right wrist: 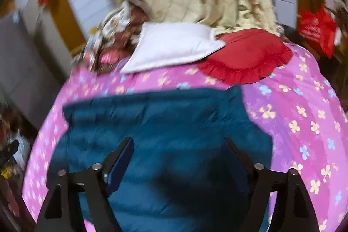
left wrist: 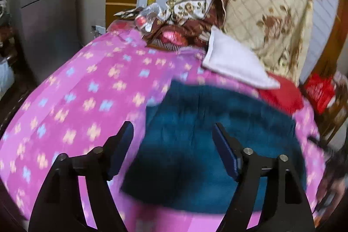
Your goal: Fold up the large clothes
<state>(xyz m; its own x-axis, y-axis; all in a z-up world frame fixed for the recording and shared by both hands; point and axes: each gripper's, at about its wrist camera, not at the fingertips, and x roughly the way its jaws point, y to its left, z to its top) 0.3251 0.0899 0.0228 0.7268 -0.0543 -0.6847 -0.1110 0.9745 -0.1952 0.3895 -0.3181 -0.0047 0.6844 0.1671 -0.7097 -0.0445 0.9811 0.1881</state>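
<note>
A dark teal garment (left wrist: 202, 140) lies folded into a rough rectangle on a pink bed sheet (left wrist: 82, 88) with small flower prints. My left gripper (left wrist: 173, 126) hangs above the garment's left part, jaws wide apart, nothing between them. The same teal garment (right wrist: 165, 123) fills the middle of the right wrist view, lying on the pink sheet (right wrist: 304, 114). Over its near half my right gripper (right wrist: 178, 141) stands open and holds nothing. Both views are blurred.
At the head of the bed lie a white pillow (left wrist: 232, 64), a red frilled cushion (right wrist: 248, 55) and a cream floral quilt (left wrist: 271, 10) piled against the wall. Brown patterned cloth (left wrist: 195, 21) is heaped at the far left. A red bag (right wrist: 315, 29) hangs right.
</note>
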